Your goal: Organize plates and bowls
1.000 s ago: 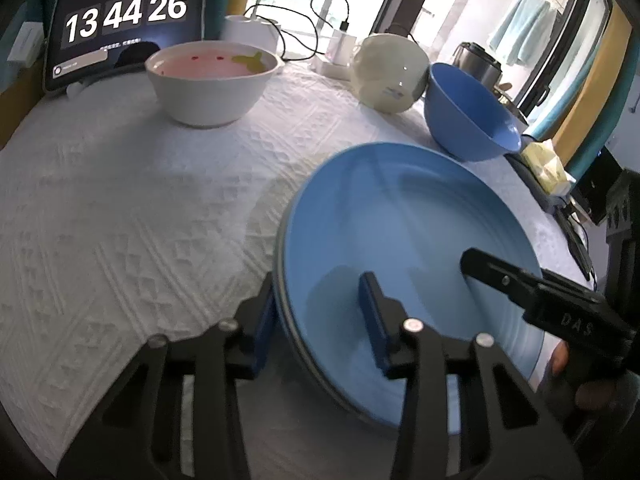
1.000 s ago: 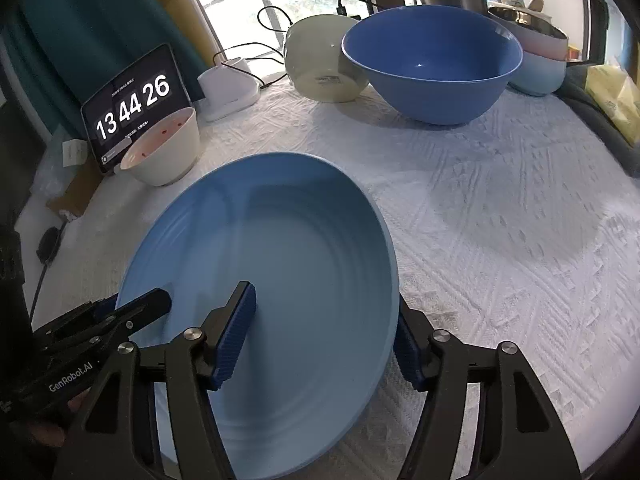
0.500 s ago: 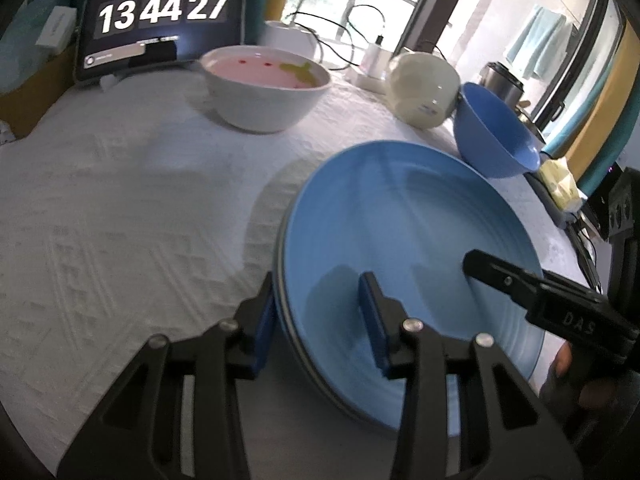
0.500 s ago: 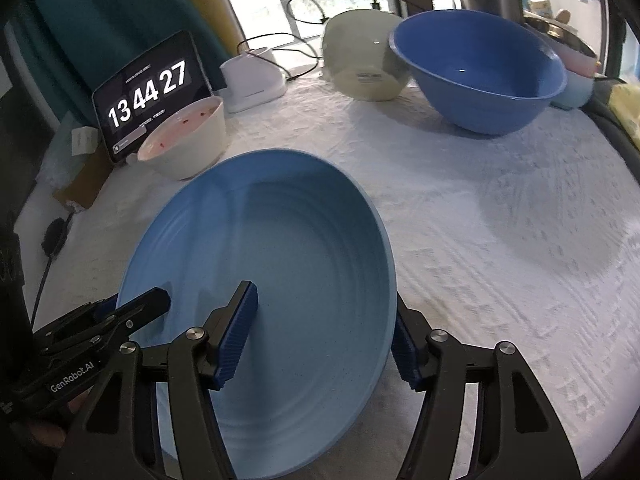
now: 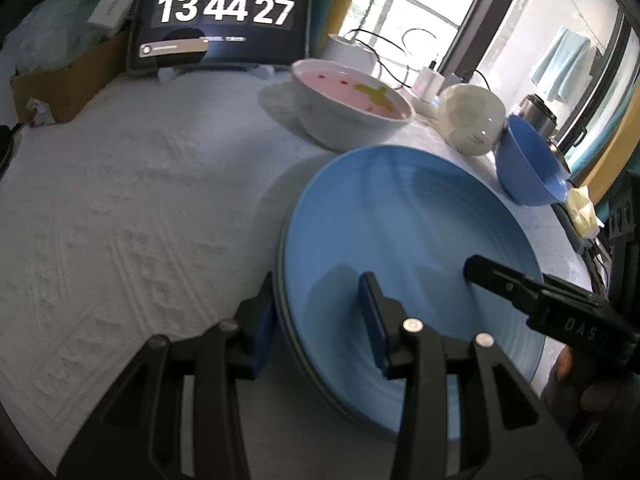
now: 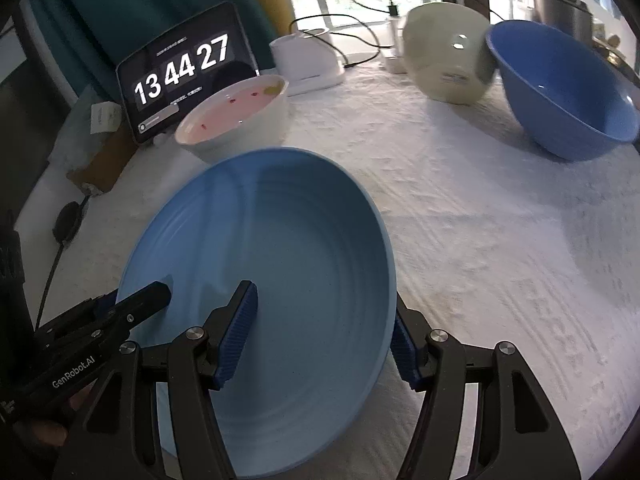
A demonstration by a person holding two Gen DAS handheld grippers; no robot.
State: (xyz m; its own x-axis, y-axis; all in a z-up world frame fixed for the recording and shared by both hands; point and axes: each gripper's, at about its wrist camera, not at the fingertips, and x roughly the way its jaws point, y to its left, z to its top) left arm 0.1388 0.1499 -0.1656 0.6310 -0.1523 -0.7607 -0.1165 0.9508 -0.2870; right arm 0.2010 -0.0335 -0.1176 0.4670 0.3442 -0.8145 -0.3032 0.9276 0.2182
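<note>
Both grippers have carried the blue plate (image 5: 404, 240) toward the pink bowl (image 5: 352, 108), which now sits just ahead. Left gripper (image 5: 320, 320) and right gripper (image 6: 324, 332) each clamp an opposite rim of the plate; stiff, glossy and breakable, it likely needs this two-sided rim hold.

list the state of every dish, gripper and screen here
blue plate: held off the tablecloth, tilted, gripped at both rims
left gripper: jaws astride the plate's left rim
right gripper: jaws astride the plate's right rim
white bowl: upright, pink inside
blue bowl: tipped on its side, empty
cream bowl: on its side
tablet: on, showing a clock
</note>
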